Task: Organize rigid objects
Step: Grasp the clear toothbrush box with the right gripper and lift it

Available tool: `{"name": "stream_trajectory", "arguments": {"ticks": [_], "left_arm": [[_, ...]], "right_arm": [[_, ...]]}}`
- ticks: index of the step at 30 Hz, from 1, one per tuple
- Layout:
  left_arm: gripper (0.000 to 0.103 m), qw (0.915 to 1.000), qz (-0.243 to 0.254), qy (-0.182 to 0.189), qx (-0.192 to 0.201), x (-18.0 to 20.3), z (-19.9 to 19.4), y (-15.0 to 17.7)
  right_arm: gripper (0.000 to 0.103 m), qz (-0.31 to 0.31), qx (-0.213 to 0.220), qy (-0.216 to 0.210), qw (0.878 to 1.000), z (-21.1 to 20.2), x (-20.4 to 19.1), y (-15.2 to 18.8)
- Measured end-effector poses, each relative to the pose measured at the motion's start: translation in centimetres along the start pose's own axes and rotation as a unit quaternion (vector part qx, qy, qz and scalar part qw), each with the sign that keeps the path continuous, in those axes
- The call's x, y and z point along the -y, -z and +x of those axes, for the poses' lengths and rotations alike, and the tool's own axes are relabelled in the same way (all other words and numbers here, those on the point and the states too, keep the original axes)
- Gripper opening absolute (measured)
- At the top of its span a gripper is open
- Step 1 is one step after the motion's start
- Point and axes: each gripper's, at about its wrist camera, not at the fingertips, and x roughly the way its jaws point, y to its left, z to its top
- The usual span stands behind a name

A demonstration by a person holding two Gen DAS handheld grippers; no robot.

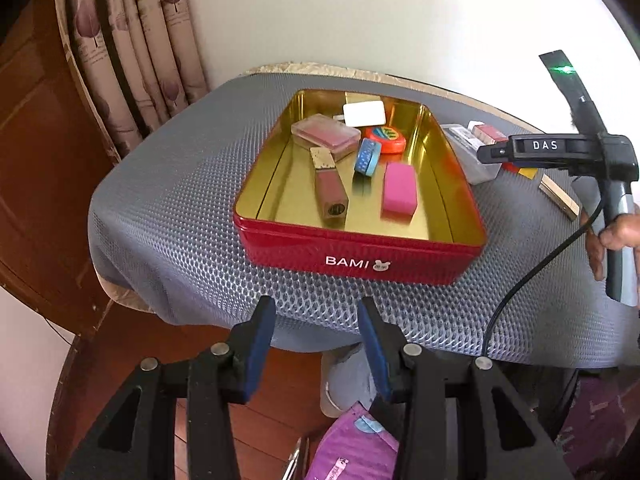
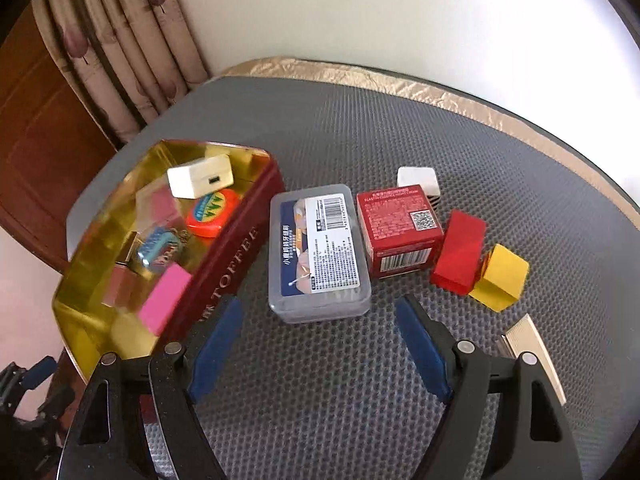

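Two grippers' fingers apart, red tin (image 1: 360,248) part-filled, clear box (image 2: 320,256) outside

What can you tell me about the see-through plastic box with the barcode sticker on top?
The clear plastic box is a flat, rounded rectangle with its lid shut. A blue and white label with a barcode and small print covers the top. It lies flat on the grey mat, close beside the red tin, with the red carton right next to its other side. No gripper touches it.
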Motion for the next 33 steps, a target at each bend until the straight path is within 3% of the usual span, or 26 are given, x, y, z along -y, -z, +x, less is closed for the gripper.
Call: {"name": "stream_trajectory", "arguments": {"ticks": [4, 11, 17, 19, 20, 24, 33], "left_arm": [[0.043, 0.9999, -0.010, 0.006, -0.012, -0.4, 0.5, -0.1], [0.043, 0.9998, -0.006, 0.005, -0.021, -0.1, 0.8, 0.2], [0.043, 0.9994, -0.009, 0.008, -0.033, -0.2, 1.2, 0.2], [0.043, 0.9991, -0.014, 0.008, -0.040, -0.4, 1.4, 0.3], [0.043, 0.9989, -0.016, 0.008, -0.043, -0.5, 1.6, 0.3], [0.043, 0.9983, -0.024, 0.010, -0.052, -0.9, 1.9, 0.3], [0.043, 0.9991, -0.008, 0.003, -0.041, 0.0, 1.4, 0.4]], "right_arm": [[0.078, 0.001, 0.003, 0.006, 1.000, 0.6, 0.0, -0.2], [0.078, 0.014, -0.015, -0.019, 1.000, 2.2, 0.4, -1.1], [0.077, -0.002, -0.029, -0.008, 1.000, 3.9, -0.7, -1.9], [0.071, -0.010, -0.034, 0.000, 0.999, 4.4, -1.1, -2.1], [0.061, -0.012, -0.039, -0.001, 0.999, 4.6, -1.1, -2.1], [0.060, -0.021, -0.039, 0.004, 0.999, 4.4, -1.2, -1.8], [0.060, 0.015, -0.025, -0.015, 0.999, -1.5, 2.1, 4.2]]}}
